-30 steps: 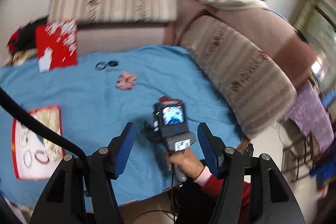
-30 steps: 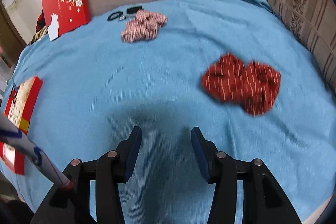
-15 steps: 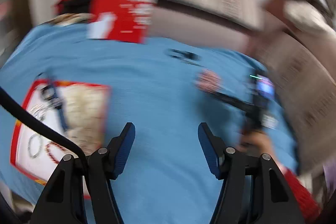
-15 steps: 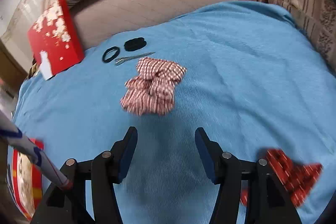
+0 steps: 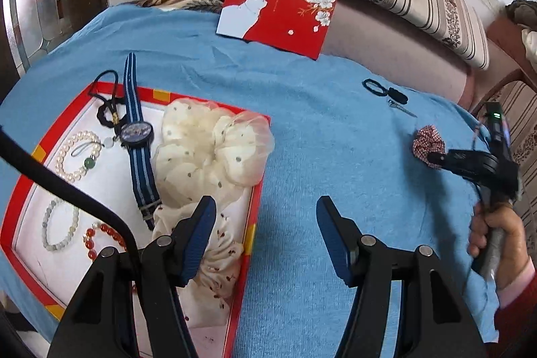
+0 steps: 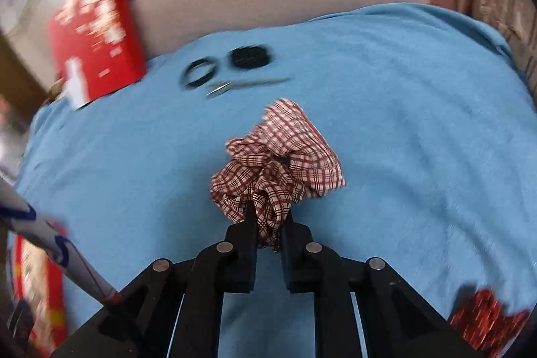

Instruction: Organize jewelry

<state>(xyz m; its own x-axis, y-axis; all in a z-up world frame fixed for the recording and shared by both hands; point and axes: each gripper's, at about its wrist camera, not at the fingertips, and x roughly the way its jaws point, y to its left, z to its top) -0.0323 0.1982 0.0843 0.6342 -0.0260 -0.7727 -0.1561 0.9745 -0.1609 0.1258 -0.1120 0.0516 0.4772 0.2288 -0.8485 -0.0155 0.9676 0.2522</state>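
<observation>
Right gripper point(image 6: 268, 217) clamped narrow on the red plaid scrunchie point(image 6: 278, 170), near edge pinched btwn the jaws, rest of it on the blue cloth point(image 6: 402, 123). Left gripper point(image 5: 265, 223) spread wide, nothing in it, hanging over the right edge of the red tray point(image 5: 253, 223). Already in tray: cream dotted scrunchie point(image 5: 214, 146), striped-strap watch point(image 5: 137, 136), pearl bracelet point(image 5: 79, 156) w/ green bead, couple more bead bracelets. Black hair ties point(image 6: 225, 66) + a metal clip farther back, dark red scrunchie point(image 6: 483, 321) bottom right.
</observation>
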